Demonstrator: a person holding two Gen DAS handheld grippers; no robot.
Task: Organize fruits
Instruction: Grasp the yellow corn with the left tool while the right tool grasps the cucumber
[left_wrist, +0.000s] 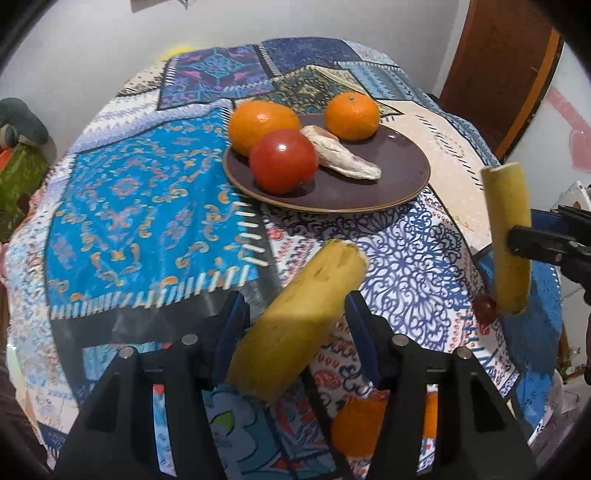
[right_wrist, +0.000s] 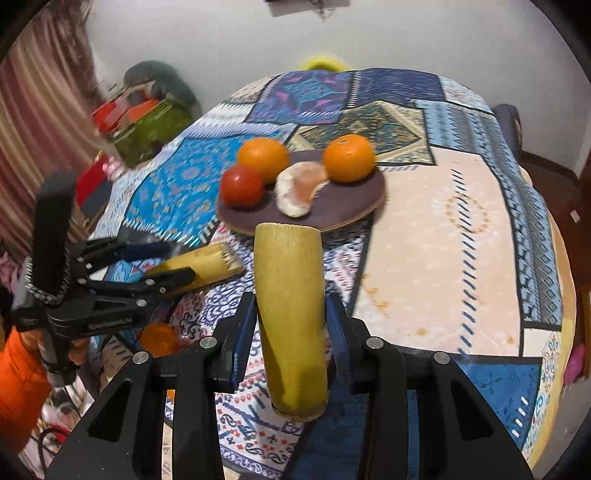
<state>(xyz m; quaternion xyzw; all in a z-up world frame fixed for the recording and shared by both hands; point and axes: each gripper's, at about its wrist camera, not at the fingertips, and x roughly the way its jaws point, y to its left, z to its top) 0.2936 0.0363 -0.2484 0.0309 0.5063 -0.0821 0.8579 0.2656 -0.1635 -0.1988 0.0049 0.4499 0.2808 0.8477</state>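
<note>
- The left gripper (left_wrist: 295, 314) is clamped around one banana piece (left_wrist: 295, 317), held aslant above the patterned tablecloth (left_wrist: 147, 206), torn end pointing toward the plate (left_wrist: 399, 173); it looks aimed there for a drop-off.
- The right gripper (right_wrist: 291, 328) grasps the other banana piece (right_wrist: 291, 314) nearly upright, its flat cut end up, also short of the plate.
- The plate already carries two oranges (left_wrist: 262, 123), a red tomato-like fruit (left_wrist: 282, 160) and a peeled citrus segment (left_wrist: 341, 157), crowded toward its far-left side; the bare near-right part seems left for the banana halves.
- A loose orange (left_wrist: 356, 426) and a small dark red fruit (left_wrist: 485, 310) lie on the cloth near the table's edge, apparently not yet gathered.
</note>
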